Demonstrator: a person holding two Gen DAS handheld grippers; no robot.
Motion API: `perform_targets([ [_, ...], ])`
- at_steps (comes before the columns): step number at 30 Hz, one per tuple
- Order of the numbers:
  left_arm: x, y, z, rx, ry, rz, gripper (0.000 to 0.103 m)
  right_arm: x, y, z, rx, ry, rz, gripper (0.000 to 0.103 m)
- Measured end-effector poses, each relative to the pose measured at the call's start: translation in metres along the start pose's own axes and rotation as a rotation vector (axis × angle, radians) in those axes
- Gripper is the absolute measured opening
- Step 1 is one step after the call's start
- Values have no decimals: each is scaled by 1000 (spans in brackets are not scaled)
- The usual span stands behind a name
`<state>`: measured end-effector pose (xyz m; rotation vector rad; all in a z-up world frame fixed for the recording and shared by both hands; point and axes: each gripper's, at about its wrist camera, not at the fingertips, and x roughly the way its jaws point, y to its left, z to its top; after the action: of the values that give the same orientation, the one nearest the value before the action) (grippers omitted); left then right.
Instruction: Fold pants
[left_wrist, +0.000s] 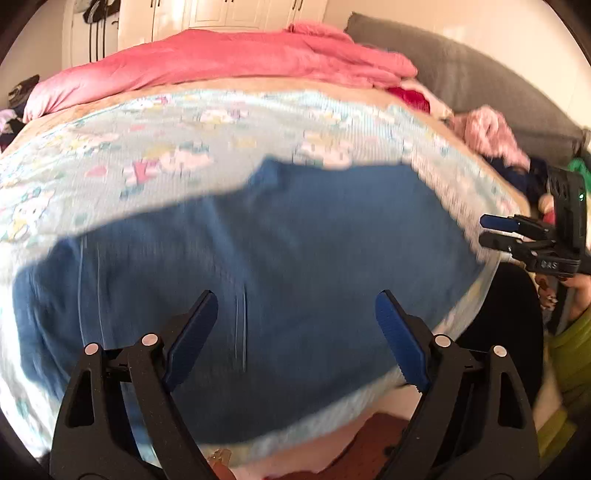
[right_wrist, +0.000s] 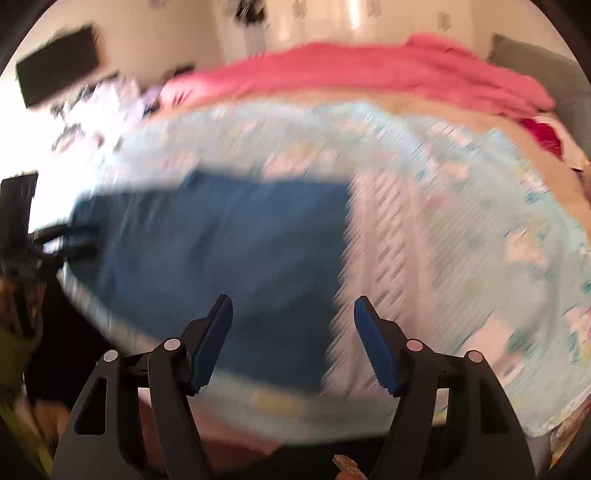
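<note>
Bedroom; bed covered w/ pale blue cartoon-print sheet, ribbed weave. Pink quilt bunched at far side, grey headboard at right.

Pants: dark blue, soft knit, laid flat on sheet in a broad slab, near edge of bed; fold count not discernible (blur).

Left gripper: jaws spread wide, nothing held, above pants. Right gripper: jaws wide, empty, over right end of pants.

Step judged: between folds, no grasp made. Next move judged: an edge to be pinched by both and carried across.
</note>
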<state>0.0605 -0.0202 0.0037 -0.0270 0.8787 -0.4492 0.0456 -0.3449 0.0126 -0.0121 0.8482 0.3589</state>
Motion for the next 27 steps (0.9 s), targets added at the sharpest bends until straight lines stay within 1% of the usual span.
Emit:
perform_targets([
  [2, 3, 1, 20, -16, -20, 4, 80, -1, -22, 20, 67, -44, -8, 67],
  [3, 5, 2, 30, -22, -33, -6, 80, 2, -34, 29, 105, -55, 1, 67],
  [4, 10, 4, 40, -31, -36, -17, 80, 7, -49, 39, 155, -55, 17, 67],
  [7, 28, 10, 66, -68, -27, -39, 80, 25, -81, 57, 250, -41, 43, 66],
  [9, 43, 16, 78, -84, -6, -14, 80, 44, -104, 67, 326, -19, 64, 57],
  [11, 63, 22, 89, -81, 18, 46, 80, 66, -122, 74, 394, 10, 114, 52],
  [13, 79, 26, 95, -82, 36, 54, 79, 83, -132, 79, 411, 39, 129, 49],
  [15, 90, 33, 97, -101, 53, 31, 78, 101, -134, 81, 403, 78, 124, 48],
  [16, 99, 38, 98, -127, 68, 11, 77, 111, -133, 81, 397, 104, 130, 48],
  [17, 104, 41, 98, -144, 75, -4, 77, 116, -133, 79, 397, 113, 135, 46],
  [18, 112, 44, 98, -164, 85, -25, 75, 119, -132, 77, 389, 113, 145, 41],
  [19, 117, 46, 97, -178, 91, -37, 73, 120, -130, 76, 381, 109, 149, 39],
  [21, 128, 50, 95, -209, 100, -65, 68, 120, -130, 74, 364, 99, 175, 27],
  [23, 133, 49, 95, -219, 92, -81, 65, 118, -128, 73, 350, 88, 193, 23],
  [24, 133, 47, 94, -216, 88, -84, 54, 117, -126, 72, 338, 81, 191, 21],
  [25, 133, 43, 94, -207, 88, -91, 30, 112, -124, 72, 322, 64, 190, 20],
  [26, 134, 40, 95, -197, 90, -95, 16, 109, -122, 72, 317, 47, 187, 19],
  [27, 134, 37, 94, -183, 93, -93, 4, 104, -121, 72, 312, 26, 182, 18],
])
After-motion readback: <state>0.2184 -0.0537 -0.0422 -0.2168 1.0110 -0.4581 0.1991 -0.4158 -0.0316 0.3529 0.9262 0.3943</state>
